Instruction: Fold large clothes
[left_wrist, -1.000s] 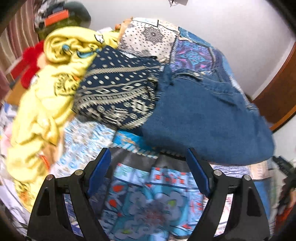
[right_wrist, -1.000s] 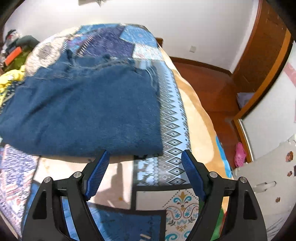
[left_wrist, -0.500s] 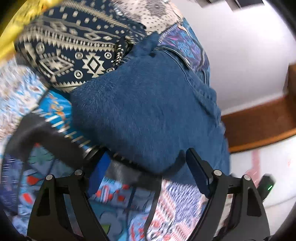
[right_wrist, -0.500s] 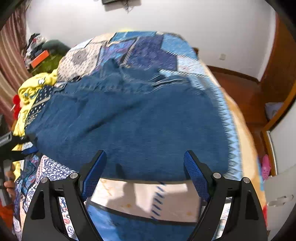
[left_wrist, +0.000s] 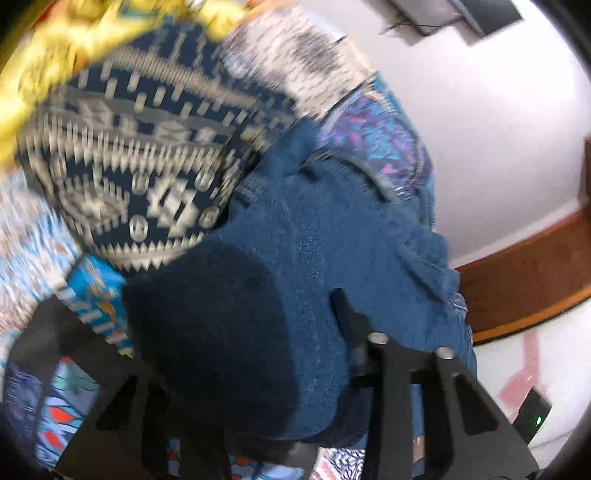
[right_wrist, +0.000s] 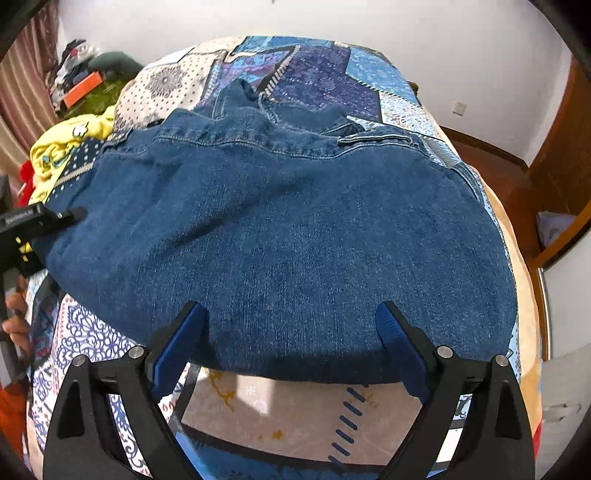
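Observation:
A large blue denim garment (right_wrist: 288, 221) lies spread across the bed, collar at the far side. My right gripper (right_wrist: 290, 314) hovers over its near hem. Its jaws are opening and stand wide, with the hem between the blue pads but not pressed. In the blurred left wrist view, the denim (left_wrist: 314, 240) bunches between the fingers of my left gripper (left_wrist: 251, 325). Those jaws are closing on the garment's left edge, and one finger is buried under the cloth. The right wrist view shows the left gripper (right_wrist: 70, 214) nipping that edge, with a person's hand (right_wrist: 14, 321) behind it.
A navy patterned garment (left_wrist: 129, 166) and a yellow one (right_wrist: 66, 147) lie heaped left of the denim. The patchwork bedspread (right_wrist: 314, 66) covers the bed. Clutter (right_wrist: 81, 85) sits at the far left corner. Wooden floor (right_wrist: 498, 166) and a brown door frame (right_wrist: 554, 147) lie to the right.
My left gripper swung in over the denim's left edge, rolled, and closed down around the cloth. My right gripper slid left along the near hem to its middle, its jaws spreading wider.

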